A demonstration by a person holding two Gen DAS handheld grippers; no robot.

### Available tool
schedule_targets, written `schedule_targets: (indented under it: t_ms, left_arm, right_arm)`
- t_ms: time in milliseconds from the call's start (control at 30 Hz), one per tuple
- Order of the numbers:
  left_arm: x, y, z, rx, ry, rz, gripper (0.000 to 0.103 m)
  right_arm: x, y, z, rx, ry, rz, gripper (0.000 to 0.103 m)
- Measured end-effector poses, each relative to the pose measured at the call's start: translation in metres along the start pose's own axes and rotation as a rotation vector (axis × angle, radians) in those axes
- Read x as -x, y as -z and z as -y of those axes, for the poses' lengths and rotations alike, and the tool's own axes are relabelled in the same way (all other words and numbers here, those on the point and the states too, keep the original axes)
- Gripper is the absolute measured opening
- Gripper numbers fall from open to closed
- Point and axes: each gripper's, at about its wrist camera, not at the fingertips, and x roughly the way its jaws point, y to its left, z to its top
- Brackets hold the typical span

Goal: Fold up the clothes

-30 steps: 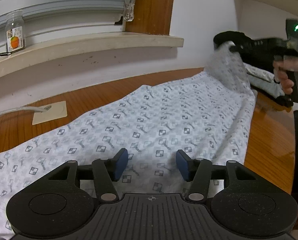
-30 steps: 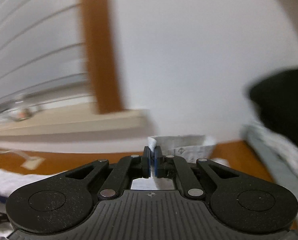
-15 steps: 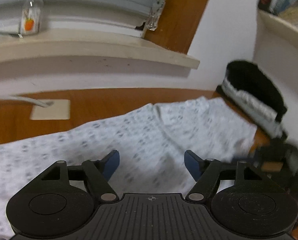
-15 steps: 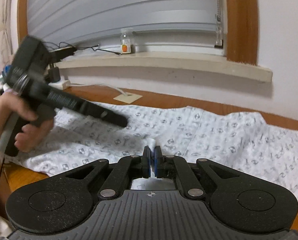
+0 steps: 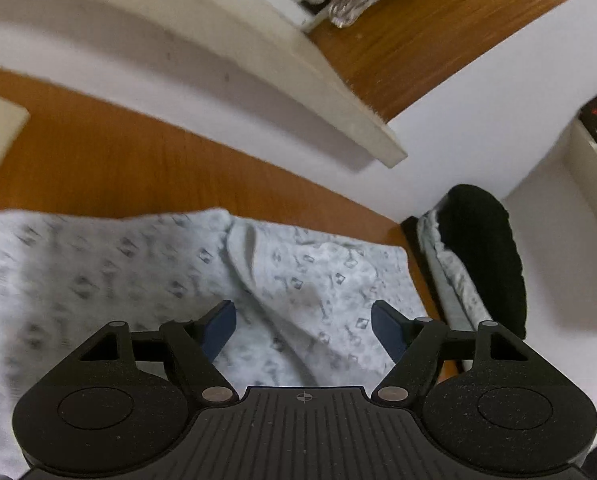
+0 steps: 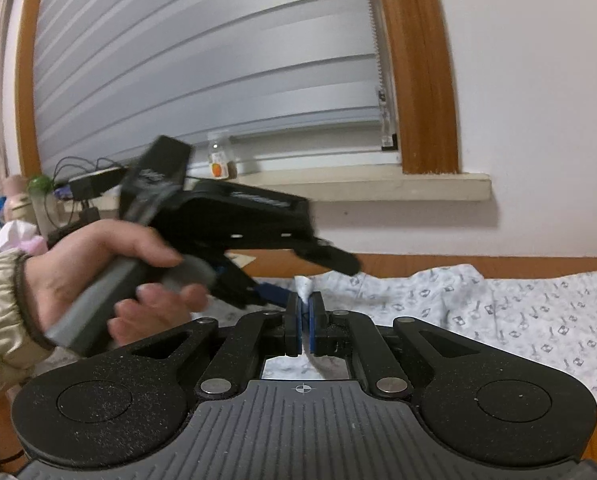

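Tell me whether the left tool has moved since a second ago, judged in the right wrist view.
Yes. The left tool, out of view a second ago, now reaches in from the left under the window sill, beside the right tool pinching the garment.

Left wrist camera, tilted, close above the white patterned garment (image 5: 306,280) on the orange-brown wooden table (image 5: 118,160); right wrist camera, low, facing the window; both share garment, pale windowsill (image 6: 378,188)

A wooden tabletop (image 5: 146,160) runs under a pale window sill (image 6: 378,186); grey blinds (image 6: 202,80) hang in a brown wooden frame (image 6: 426,80); a small glass jar (image 6: 219,156) with an orange label stands on the sill; tangled black cables (image 6: 78,168) lie at its left end; a dark bundle (image 5: 486,256) sits in the corner.
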Motion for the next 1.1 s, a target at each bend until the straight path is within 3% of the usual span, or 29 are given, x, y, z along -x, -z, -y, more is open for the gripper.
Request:
schedule_targets:
  t_ms: [133, 400, 433, 467, 500, 600, 700, 833, 1000, 1100]
  left_arm:
    - [-0.008, 0.001, 0.002, -0.021, 0.043, 0.025, 0.074]
    - [-0.009, -0.023, -0.017, -0.007, -0.006, 0.041, 0.06]
    - [-0.009, -0.024, -0.02, -0.007, 0.002, 0.027, 0.047]
    - [-0.008, -0.025, -0.022, -0.015, 0.003, 0.026, 0.022]
    - [-0.004, -0.025, -0.022, -0.033, -0.002, 0.037, 0.012]
    - [0.02, -0.025, -0.017, -0.091, 0.015, 0.048, 0.004]
    - [0.065, -0.023, -0.005, -0.208, -0.023, 0.084, 0.004]
    - [0.144, -0.019, -0.008, -0.269, -0.076, 0.152, 0.004]
    - [0.254, -0.013, -0.036, -0.319, -0.204, 0.244, 0.004]
    - [0.314, -0.01, -0.071, -0.292, -0.283, 0.297, 0.004]
  right_arm:
    - [-0.001, 0.001, -0.005, 0.008, -0.014, 0.005, 0.004]
    - [-0.01, 0.0, -0.025, 0.043, -0.049, 0.02, 0.004]
    - [-0.011, -0.001, -0.029, 0.048, -0.056, 0.02, 0.004]
    - [-0.013, -0.001, -0.032, 0.054, -0.061, 0.018, 0.004]
    - [-0.012, -0.001, -0.036, 0.062, -0.065, 0.016, 0.004]
    - [-0.013, -0.002, -0.048, 0.061, -0.1, 0.018, 0.005]
    - [-0.018, -0.007, -0.075, 0.072, -0.171, 0.028, 0.004]
    - [-0.029, -0.014, -0.129, 0.115, -0.302, 0.038, 0.004]
    - [-0.064, -0.027, -0.208, 0.15, -0.468, 0.023, 0.004]
    - [-0.086, -0.032, -0.261, 0.175, -0.56, 0.018, 0.004]
